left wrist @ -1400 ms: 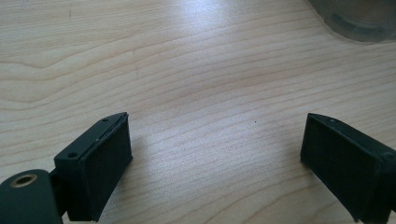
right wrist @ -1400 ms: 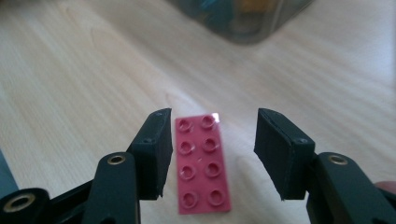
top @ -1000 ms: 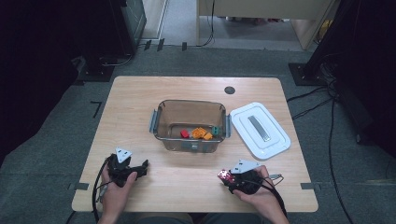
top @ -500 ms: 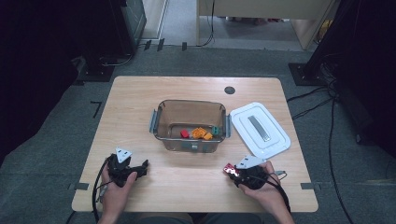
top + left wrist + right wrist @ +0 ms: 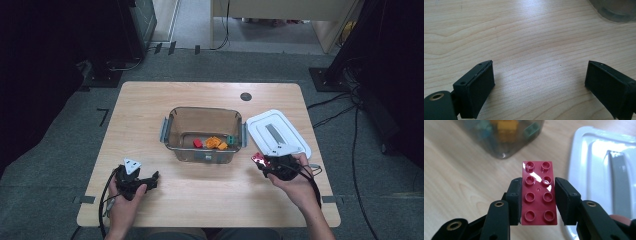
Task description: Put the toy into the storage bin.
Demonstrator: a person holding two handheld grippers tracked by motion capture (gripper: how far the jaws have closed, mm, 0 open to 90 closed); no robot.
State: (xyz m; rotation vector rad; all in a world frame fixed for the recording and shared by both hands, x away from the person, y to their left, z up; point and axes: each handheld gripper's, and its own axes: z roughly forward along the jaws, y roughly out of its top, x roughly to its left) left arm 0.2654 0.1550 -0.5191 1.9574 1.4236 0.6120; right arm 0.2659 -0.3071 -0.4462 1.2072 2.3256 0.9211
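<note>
Right fingers point(image 5: 537, 202) pinch a red studded brick point(image 5: 538, 195) by its long sides, lifted off the counter point(image 5: 150, 105).

Its long axis points ahead toward the clear bin point(image 5: 203, 134), which lies up and left; white lid point(image 5: 277, 132) just beside; left gripper point(image 5: 145, 181) spread, empty, farther off.

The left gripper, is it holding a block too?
No, the left gripper has its jaws standing wide apart with only the bare wooden table between them.

bin point(image 5: 616, 10) cut off, its blocks point(image 5: 506, 128) blurred
</note>
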